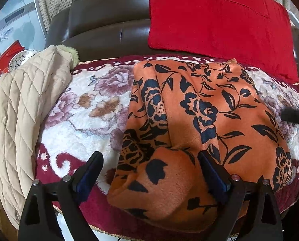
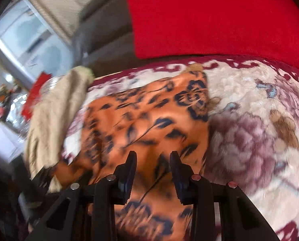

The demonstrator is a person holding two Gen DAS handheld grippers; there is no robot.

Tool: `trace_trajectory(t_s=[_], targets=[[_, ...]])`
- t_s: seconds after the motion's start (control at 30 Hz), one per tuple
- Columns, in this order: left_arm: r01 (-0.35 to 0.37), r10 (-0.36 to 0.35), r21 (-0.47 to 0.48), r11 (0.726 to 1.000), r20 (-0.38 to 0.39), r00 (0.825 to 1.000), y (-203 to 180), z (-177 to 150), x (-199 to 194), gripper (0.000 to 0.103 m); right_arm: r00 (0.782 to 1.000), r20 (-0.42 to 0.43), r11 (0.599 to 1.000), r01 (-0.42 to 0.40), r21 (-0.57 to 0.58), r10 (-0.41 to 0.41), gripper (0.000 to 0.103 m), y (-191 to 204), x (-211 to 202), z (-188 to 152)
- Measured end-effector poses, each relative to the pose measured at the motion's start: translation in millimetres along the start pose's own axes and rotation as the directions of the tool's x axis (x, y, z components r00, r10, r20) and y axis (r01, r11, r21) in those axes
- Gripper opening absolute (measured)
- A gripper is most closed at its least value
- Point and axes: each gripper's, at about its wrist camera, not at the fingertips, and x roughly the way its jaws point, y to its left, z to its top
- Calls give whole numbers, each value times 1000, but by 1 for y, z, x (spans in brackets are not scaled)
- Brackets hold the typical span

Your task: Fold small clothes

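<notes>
The orange cloth with dark flowers lies on a floral blanket over the sofa. The left tool, fingers spread wide, sits at its 6 o'clock edge. The right tool, fingers apart, hovers over the cloth. A beige jacket lies at 9 o'clock, a red cushion at 12.

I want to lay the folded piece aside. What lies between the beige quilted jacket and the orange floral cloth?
In the left wrist view, only the floral plush blanket shows between the beige quilted jacket and the orange floral cloth; nothing else lies on it.
</notes>
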Motion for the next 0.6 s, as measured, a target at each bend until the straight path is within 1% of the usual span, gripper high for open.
trace_trajectory(t_s=[0.1, 0.13, 0.17, 0.2, 0.3, 0.37, 0.43, 0.53, 0.6], targets=[[-2, 2, -3, 1000, -1, 1000, 0, -1, 0, 96, 999, -30, 999, -45, -20, 45, 37, 11, -8, -26], [-4, 4, -3, 1000, -7, 1000, -1, -1, 1, 97, 994, -82, 997, -74, -8, 73, 38, 12, 0, -39], [-5, 5, 0, 1000, -14, 1000, -1, -2, 2, 98, 991, -112, 998, -70, -4, 69, 39, 11, 9, -49], [-9, 9, 3, 1000, -19, 1000, -2, -2, 2, 98, 992, -121, 999, -47, -12, 45, 39, 11, 17, -59], [-27, 28, 12, 1000, -17, 999, -3, -2, -3, 98, 998, -58, 996, -5, -85, 0, 39, 20, 20, -76], [-45, 45, 19, 999, -21, 999, -3, 0, -7, 97, 998, -62, 994, 11, -109, -18, 39, 25, 20, -78], [-67, 68, 26, 997, -12, 998, -5, 2, -13, 97, 998, -68, 995, 0, -100, -7, 39, 24, 20, -78], [-122, 121, 64, 991, 14, 993, -10, 3, -22, 97, 998, -60, 996, -24, -80, 19, 39, 15, 18, -81], [-154, 152, 82, 985, 27, 988, -12, 1, -25, 97, 998, -57, 996, -27, -86, 22, 39, 11, 18, -83]])
